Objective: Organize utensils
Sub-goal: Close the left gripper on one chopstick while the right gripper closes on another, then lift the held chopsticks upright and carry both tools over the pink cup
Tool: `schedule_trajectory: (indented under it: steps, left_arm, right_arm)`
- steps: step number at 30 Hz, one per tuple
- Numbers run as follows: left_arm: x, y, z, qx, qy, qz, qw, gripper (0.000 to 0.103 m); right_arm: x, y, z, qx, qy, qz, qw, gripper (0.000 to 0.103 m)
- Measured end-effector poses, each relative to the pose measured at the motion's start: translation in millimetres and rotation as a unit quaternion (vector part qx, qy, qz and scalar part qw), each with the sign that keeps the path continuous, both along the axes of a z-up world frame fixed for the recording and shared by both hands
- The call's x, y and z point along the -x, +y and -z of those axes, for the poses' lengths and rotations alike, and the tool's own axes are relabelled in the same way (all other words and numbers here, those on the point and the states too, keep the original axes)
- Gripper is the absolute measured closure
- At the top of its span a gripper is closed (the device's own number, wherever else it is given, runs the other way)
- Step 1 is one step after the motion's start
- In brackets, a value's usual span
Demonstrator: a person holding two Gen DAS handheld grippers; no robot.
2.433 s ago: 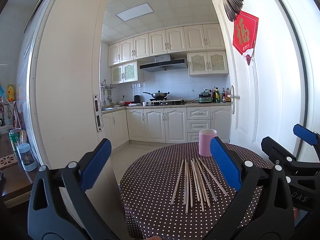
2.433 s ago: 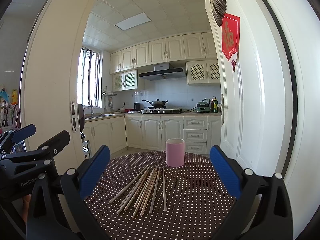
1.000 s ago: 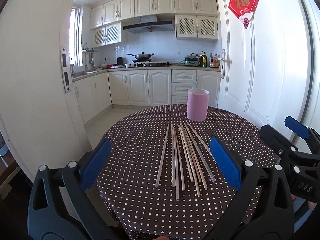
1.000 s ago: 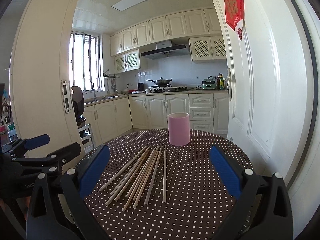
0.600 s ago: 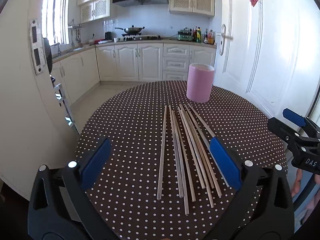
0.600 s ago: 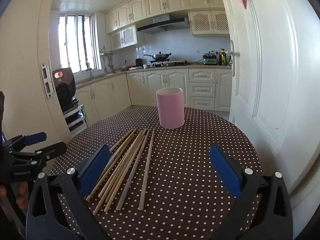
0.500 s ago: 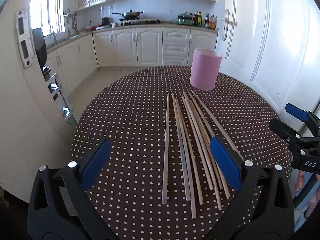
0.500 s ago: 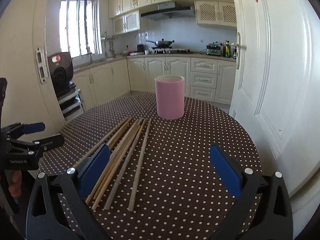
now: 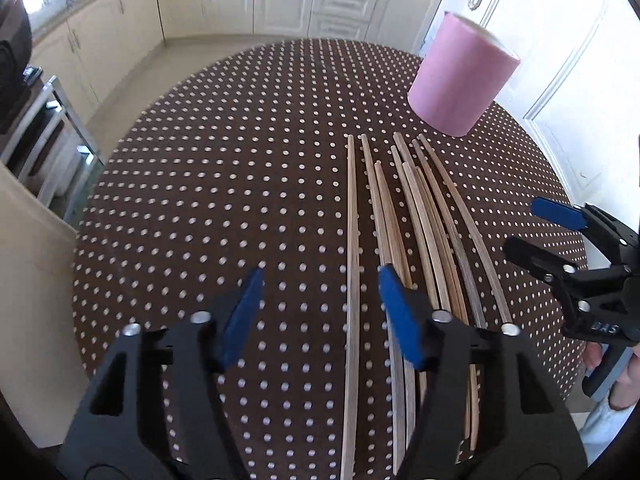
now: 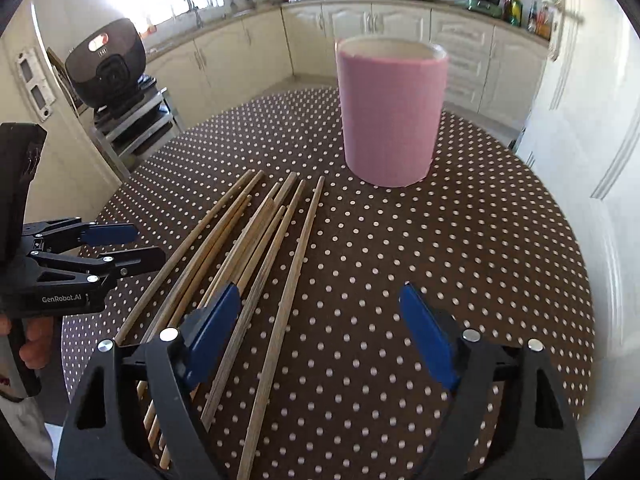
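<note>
**Colours and patterns on the table**

The round table (image 9: 224, 184) is covered by a dark brown cloth patterned with evenly spaced white polka dots. A plain pink holder (image 10: 390, 120) with a white inner rim is seen on it. The chopsticks (image 9: 404, 236) are coloured pale tan to light brown, and one of them is noticeably darker and greyer. The left gripper (image 9: 318, 308) is made of black plastic, and its finger pads (image 9: 398, 320) are faced in bright blue. The same black body and blue pads (image 10: 426, 336) are shown on the right gripper (image 10: 320, 328). Cream-white cabinets (image 10: 404, 28) are visible behind.
</note>
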State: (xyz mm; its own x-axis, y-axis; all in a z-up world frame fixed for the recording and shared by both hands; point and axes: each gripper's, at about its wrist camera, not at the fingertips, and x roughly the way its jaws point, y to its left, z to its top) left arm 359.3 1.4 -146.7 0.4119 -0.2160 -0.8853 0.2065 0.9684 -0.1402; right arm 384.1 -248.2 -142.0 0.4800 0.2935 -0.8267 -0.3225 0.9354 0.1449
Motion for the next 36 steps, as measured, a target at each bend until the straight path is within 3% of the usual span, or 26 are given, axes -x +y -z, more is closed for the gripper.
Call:
schedule_trajectory:
  steps: [4, 7, 10, 15, 23, 25, 28, 36]
  left_arm:
    - [-16, -10, 5, -0.007, 0.020, 0.012, 0.9997, 0.057]
    - [-26, -18, 5, -0.018, 0.020, 0.019, 0.9995, 0.058]
    - [-46, -26, 4, -0.031, 0.027, 0.018, 0.9990, 0.067]
    - [-77, -38, 1, -0.040, 0.038, 0.017, 0.9983, 0.068]
    - [-103, -57, 8, -0.073, 0.034, 0.019, 0.9966, 0.072]
    - [-104, -60, 9, -0.071, 0.031, 0.018, 0.9968, 0.079]
    - [-106, -64, 11, -0.065, 0.031, 0.021, 0.9972, 0.096]
    - [-96, -68, -7, -0.048, 0.008, 0.018, 0.9987, 0.097]
  right_arm:
    - [-18, 0, 5, 0.016, 0.029, 0.001, 0.999, 0.047]
    - [-28, 1, 6, 0.022, 0.042, -0.001, 0.999, 0.049]
    - [-38, 6, 8, 0.032, 0.056, -0.009, 0.998, 0.058]
    - [-51, 17, 7, 0.053, 0.071, -0.025, 0.996, 0.071]
    - [-70, 40, 6, 0.107, 0.089, -0.035, 0.990, 0.082]
    - [-73, 38, 6, 0.108, 0.086, -0.031, 0.990, 0.093]
    - [-77, 34, 4, 0.094, 0.087, -0.026, 0.991, 0.096]
    - [-52, 16, -7, 0.054, 0.069, -0.021, 0.996, 0.098]
